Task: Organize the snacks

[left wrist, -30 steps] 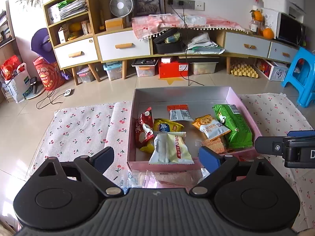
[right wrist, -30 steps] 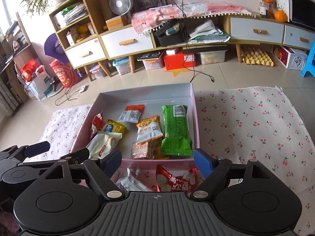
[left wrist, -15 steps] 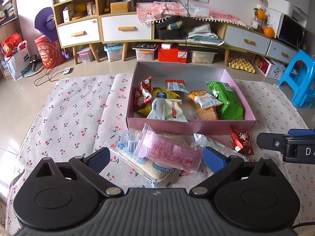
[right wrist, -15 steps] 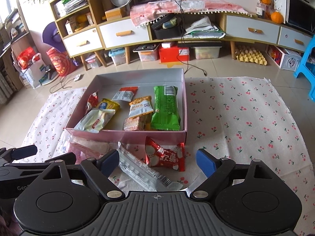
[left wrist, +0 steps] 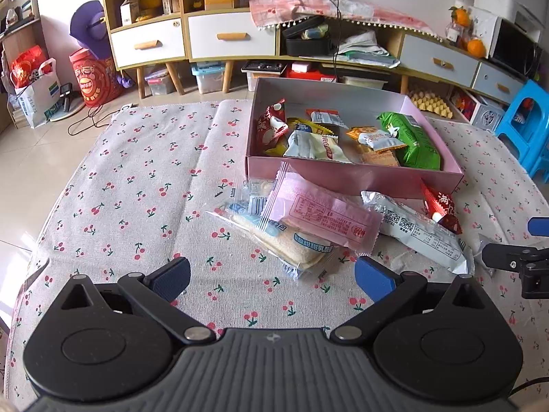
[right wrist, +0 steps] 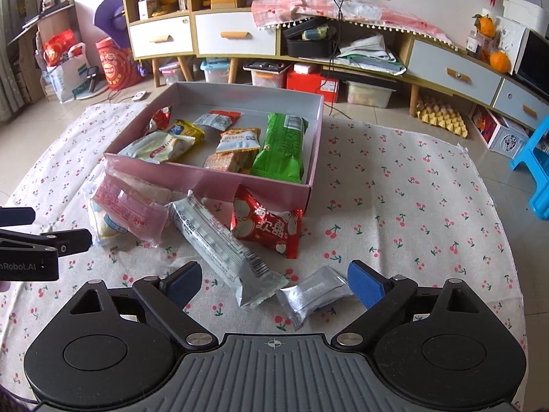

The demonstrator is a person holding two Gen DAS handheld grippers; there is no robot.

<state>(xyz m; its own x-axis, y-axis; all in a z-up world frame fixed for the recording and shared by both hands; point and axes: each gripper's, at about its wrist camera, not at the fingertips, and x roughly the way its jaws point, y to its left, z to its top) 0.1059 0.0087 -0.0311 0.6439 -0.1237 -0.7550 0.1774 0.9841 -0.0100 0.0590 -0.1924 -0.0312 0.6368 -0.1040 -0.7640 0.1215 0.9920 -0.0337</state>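
A pink box (left wrist: 353, 178) (right wrist: 212, 180) on the cherry-print cloth holds several snacks, among them a green packet (left wrist: 408, 137) (right wrist: 281, 147). In front of it lie a pink packet (left wrist: 322, 213) (right wrist: 127, 209) on top of a clear bread packet (left wrist: 295, 243), a long silver bar (left wrist: 422, 230) (right wrist: 219, 243) and a red packet (left wrist: 441, 209) (right wrist: 267, 223). My left gripper (left wrist: 272, 276) is opening just short of the bread packet, with nothing between its fingers. My right gripper (right wrist: 274, 283) is opening too. The bar's end and a small silver packet (right wrist: 312, 293) lie between its fingers, untouched.
The cherry-print cloth (left wrist: 137, 185) spreads wide to the left of the box and to its right (right wrist: 411, 206). Behind it are tiled floor, low cabinets (left wrist: 233, 34) with storage bins under them, and a blue stool (left wrist: 525, 120) at the far right.
Both cameras have drawn back from the box and sunk lower. The loose packets in front of the box have come fully into view. Both pairs of jaws stand a little wider.
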